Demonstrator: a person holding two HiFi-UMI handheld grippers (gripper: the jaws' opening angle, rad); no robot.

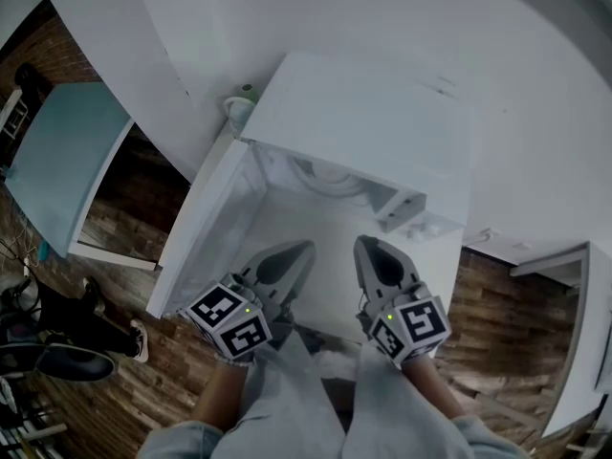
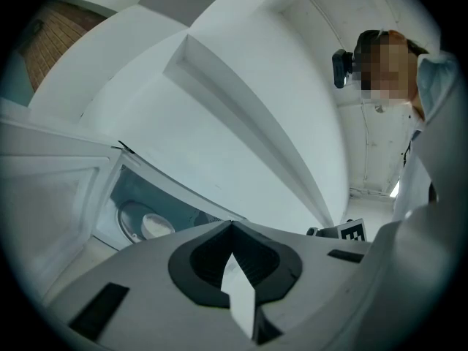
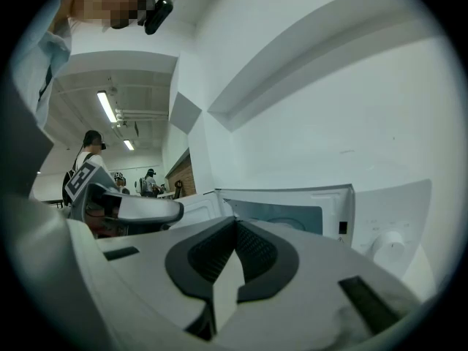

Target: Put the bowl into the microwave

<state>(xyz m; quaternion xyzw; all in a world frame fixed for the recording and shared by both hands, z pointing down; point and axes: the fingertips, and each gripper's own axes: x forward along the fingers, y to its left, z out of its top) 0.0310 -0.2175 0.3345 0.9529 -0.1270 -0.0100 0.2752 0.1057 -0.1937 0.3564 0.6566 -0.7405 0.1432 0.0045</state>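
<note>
The white microwave (image 1: 368, 122) stands in front of me with its door (image 1: 206, 223) swung open to the left. In the left gripper view, a white bowl (image 2: 156, 225) sits on the round turntable inside the cavity. In the head view only a pale round rim (image 1: 330, 180) shows at the back. My left gripper (image 1: 292, 254) and right gripper (image 1: 373, 251) hover side by side just in front of the opening, both shut and empty. Each one's own view shows the jaws pressed together: left gripper (image 2: 232, 232), right gripper (image 3: 235, 229). The microwave's knob (image 3: 387, 246) is at the right.
A small green-capped object (image 1: 246, 94) stands behind the microwave's left corner. A teal table (image 1: 57, 161) is far left and a white table (image 1: 579, 333) is at the right, over a wooden floor. People (image 3: 91, 152) stand in the background. Someone's shoe (image 1: 139, 340) is at lower left.
</note>
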